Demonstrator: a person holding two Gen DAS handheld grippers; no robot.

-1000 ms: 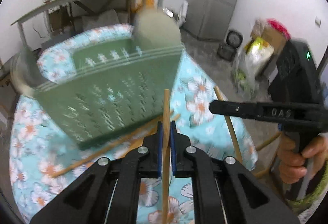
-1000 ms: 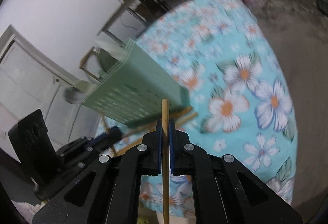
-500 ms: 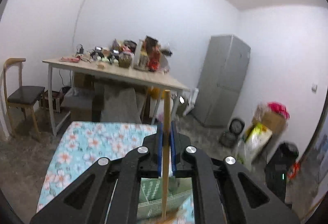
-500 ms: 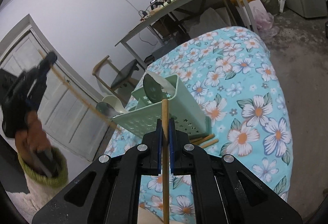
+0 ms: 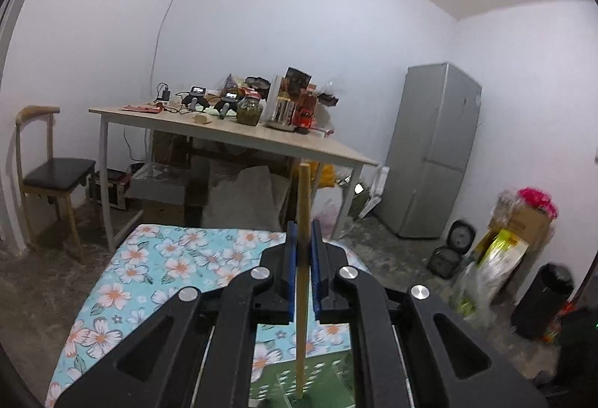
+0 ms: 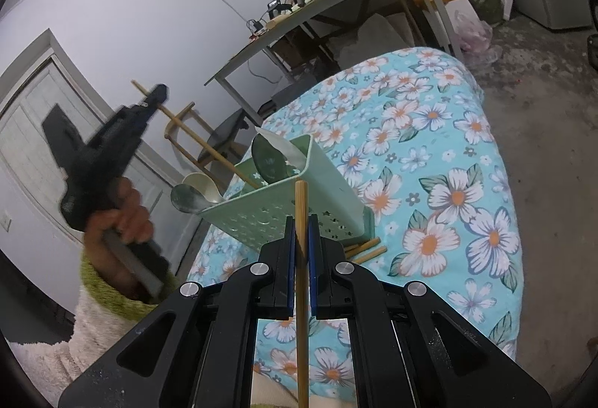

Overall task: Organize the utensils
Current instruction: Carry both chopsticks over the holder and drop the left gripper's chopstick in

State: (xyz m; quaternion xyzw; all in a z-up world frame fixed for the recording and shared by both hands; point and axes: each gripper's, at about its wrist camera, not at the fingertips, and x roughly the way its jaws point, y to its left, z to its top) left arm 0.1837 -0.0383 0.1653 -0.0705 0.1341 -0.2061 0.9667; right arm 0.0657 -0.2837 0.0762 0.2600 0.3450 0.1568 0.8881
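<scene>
My left gripper (image 5: pixel 303 232) is shut on a wooden chopstick (image 5: pixel 302 296) that stands upright between its blue pads, lower end over the green caddy (image 5: pixel 321 382). In the right wrist view the left gripper (image 6: pixel 157 96) is raised high at the left, its chopstick (image 6: pixel 202 142) slanting down into the green utensil caddy (image 6: pixel 299 202). My right gripper (image 6: pixel 301 225) is shut on a second chopstick (image 6: pixel 301 296), just in front of the caddy. Spoons (image 6: pixel 188 197) and a dark ladle (image 6: pixel 267 159) stand in the caddy. Two more chopsticks (image 6: pixel 364 248) lie by its base.
The caddy stands on a table with a floral blue cloth (image 6: pixel 429 184). Behind it are a cluttered wooden table (image 5: pixel 231 135), a chair (image 5: pixel 48 172) at the left, a grey fridge (image 5: pixel 433 154) and bags on the floor at the right.
My left gripper rose and tilted up with its chopstick, so its view swung from the caddy to the room. The right gripper lifted slightly, still holding its chopstick.
</scene>
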